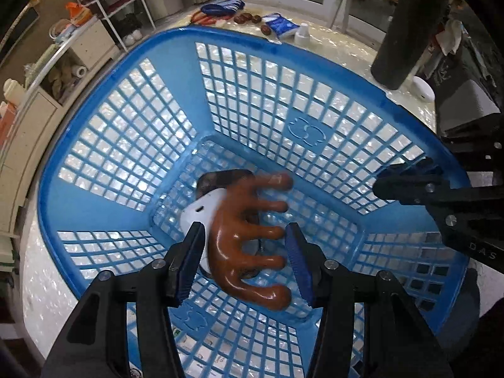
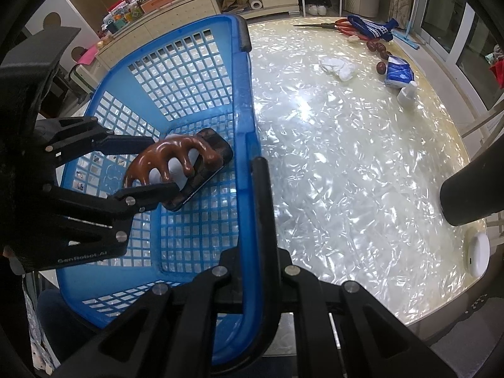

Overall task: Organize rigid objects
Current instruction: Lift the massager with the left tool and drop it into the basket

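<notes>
The left gripper (image 1: 244, 264) points down into the basket (image 1: 94, 208), its blue-padded jaws apart on either side of a brown comb (image 1: 249, 242); the pads do not press on it. The comb is glossy, reddish-brown, with a curved back and five thick, rounded teeth, slightly blurred. It lies on a white case (image 1: 197, 212), which rests on a dark flat phone (image 2: 217, 148) on the basket floor. The right gripper (image 2: 256, 170) has its jaws together, clamped on the basket's rim. Beyond, on the pearly table (image 2: 346, 157), lie a blue tissue pack (image 2: 398, 74), a striped sock (image 2: 371, 28) and dark round fruits (image 2: 376, 47).
</notes>
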`<state>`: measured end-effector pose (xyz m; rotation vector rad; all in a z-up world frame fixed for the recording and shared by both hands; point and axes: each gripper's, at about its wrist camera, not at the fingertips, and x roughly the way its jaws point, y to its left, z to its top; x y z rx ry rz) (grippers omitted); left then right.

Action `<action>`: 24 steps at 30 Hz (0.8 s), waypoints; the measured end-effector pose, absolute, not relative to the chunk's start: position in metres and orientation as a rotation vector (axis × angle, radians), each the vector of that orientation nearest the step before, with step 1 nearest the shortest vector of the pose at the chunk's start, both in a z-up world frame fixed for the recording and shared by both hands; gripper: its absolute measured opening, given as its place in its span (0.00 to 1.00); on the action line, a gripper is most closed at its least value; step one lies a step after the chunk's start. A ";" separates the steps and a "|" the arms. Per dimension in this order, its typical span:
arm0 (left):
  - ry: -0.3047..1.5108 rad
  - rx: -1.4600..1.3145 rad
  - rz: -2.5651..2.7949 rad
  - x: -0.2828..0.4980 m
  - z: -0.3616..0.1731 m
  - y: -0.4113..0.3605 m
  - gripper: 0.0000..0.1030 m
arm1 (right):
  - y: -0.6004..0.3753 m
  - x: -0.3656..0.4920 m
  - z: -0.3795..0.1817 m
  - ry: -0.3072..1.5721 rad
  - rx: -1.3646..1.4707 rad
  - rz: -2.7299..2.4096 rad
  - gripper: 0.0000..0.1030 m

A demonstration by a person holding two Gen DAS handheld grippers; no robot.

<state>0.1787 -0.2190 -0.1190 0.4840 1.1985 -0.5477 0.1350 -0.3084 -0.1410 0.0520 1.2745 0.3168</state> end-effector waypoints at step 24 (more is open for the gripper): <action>1.130 0.370 -0.334 0.149 -0.006 -0.111 1.00 | -0.308 0.136 -0.141 1.277 0.050 0.319 0.06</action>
